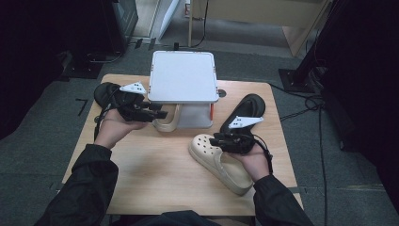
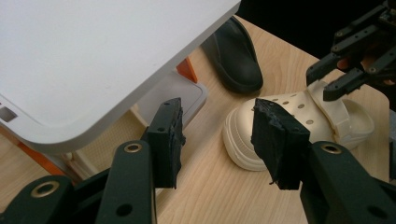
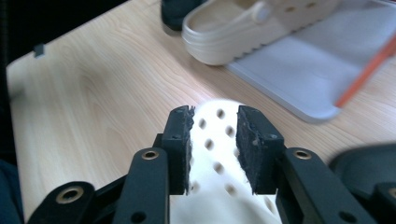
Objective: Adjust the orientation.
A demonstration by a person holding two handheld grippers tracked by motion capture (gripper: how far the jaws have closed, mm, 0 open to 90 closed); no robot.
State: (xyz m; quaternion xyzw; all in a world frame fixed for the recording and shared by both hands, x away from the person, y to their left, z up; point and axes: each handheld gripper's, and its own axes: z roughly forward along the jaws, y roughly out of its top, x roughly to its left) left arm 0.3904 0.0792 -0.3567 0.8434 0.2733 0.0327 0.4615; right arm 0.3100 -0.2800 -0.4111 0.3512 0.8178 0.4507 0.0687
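Two cream clogs and two black clogs lie around a white rack (image 1: 182, 77). One cream clog (image 1: 167, 121) rests on the rack's lower tray, and my left gripper (image 1: 161, 114) stands open right beside it, nothing between its jaws (image 2: 217, 140). The other cream clog (image 1: 221, 165) lies at the front right, seen too in the left gripper view (image 2: 289, 126). My right gripper (image 1: 215, 140) hovers over its toe. In the right gripper view the jaws (image 3: 214, 149) stand open, with the holed toe (image 3: 215, 186) showing below the gap and untouched by the pads.
A black clog (image 1: 106, 92) lies at the table's back left behind my left hand. Another black clog (image 1: 244, 110) lies right of the rack. The rack's grey lower tray (image 3: 308, 65) has an orange post. Bare wood spreads across the table front (image 1: 155, 174).
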